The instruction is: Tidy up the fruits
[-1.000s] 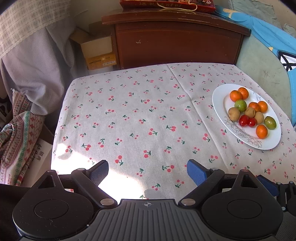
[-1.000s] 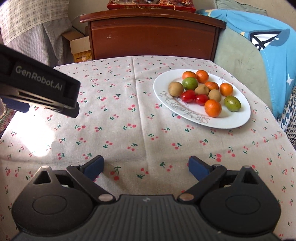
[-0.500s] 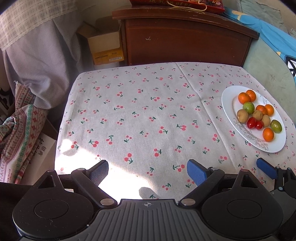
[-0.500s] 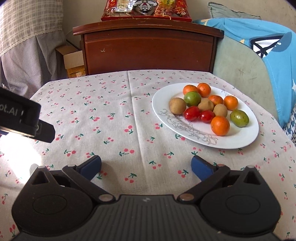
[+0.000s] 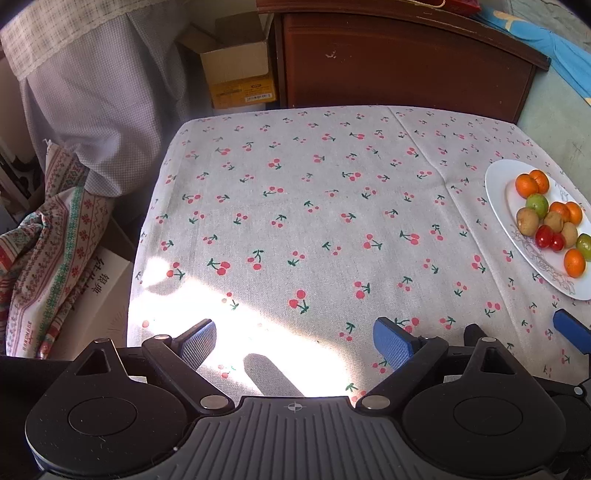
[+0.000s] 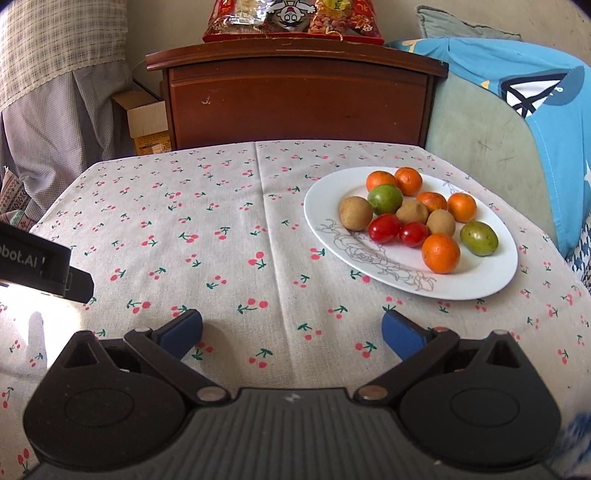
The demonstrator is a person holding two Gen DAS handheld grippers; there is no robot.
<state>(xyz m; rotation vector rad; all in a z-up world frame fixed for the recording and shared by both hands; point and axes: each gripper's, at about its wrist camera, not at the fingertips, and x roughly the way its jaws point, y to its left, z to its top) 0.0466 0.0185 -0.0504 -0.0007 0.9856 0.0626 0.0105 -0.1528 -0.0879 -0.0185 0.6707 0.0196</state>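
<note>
A white oval plate on the cherry-print tablecloth holds several fruits: oranges, green fruits, brown kiwis and two red tomatoes. The plate also shows at the right edge of the left wrist view. My right gripper is open and empty, low over the cloth, in front and left of the plate. My left gripper is open and empty over the sunlit near-left part of the table. The right gripper's fingertip shows at the lower right of the left view.
A brown wooden cabinet stands behind the table with snack bags on top. A cardboard box and draped cloths stand left. A blue cushion lies right. The table's left edge drops off.
Both grippers have pulled back and tilted up, so the table and plate sit further away and lower in view. The left gripper has shifted left, the plate sliding to its right edge. Jaws stay open.
</note>
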